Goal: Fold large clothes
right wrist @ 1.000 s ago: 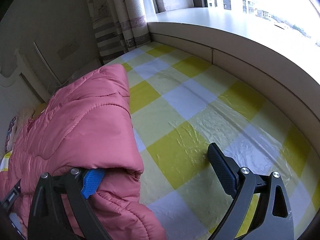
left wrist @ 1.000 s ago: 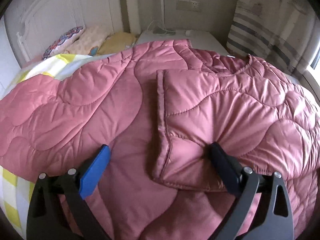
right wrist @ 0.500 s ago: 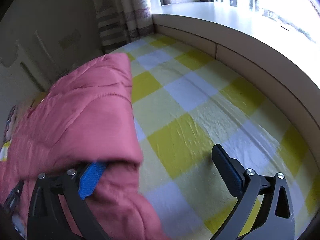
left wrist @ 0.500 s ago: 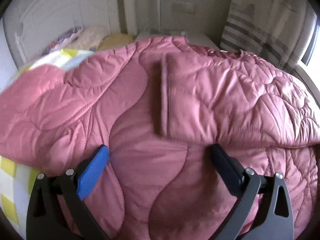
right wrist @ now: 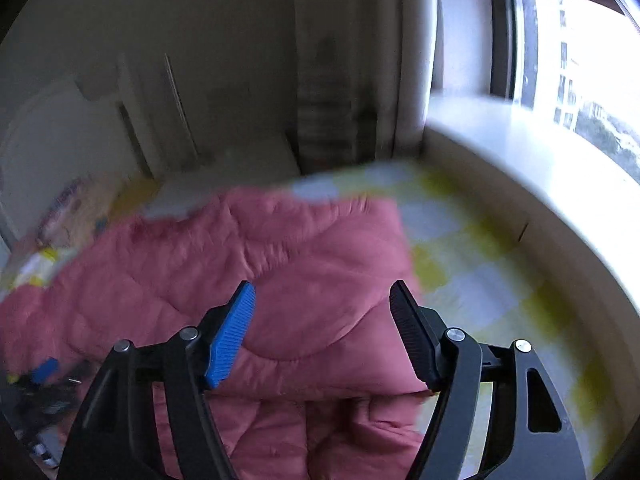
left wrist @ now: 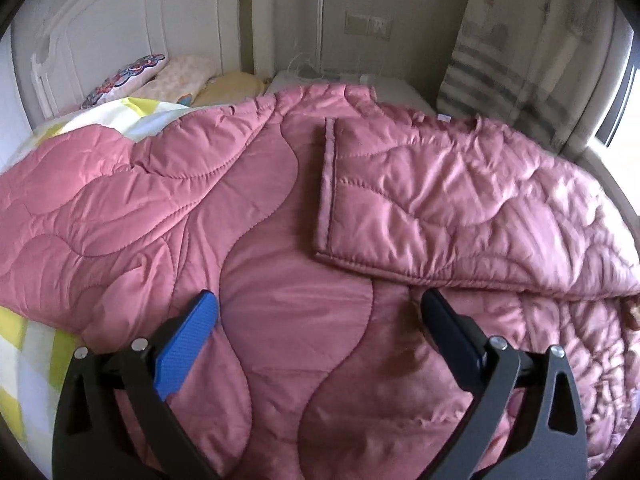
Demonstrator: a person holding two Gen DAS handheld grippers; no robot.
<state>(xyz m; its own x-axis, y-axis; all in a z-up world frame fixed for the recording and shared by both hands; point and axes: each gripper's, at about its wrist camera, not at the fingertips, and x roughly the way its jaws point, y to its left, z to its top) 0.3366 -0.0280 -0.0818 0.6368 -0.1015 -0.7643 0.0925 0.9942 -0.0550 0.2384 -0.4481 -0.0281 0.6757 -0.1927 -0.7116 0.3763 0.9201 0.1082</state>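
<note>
Yellow-checked bed [right wrist: 472,280] is carrying a pink quilted coat [left wrist: 280,240], one panel folded over, lying toward the headboard end. Left tool [left wrist: 316,312] is hovering open above it; right tool [right wrist: 322,308], jaws just narrowing, is gripping nothing.

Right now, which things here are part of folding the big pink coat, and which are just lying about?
Part of the job:
pink quilted coat
left gripper, open
right gripper, open, jaws just closing in

Lying about:
pillows
checked sheet
striped curtain
</note>
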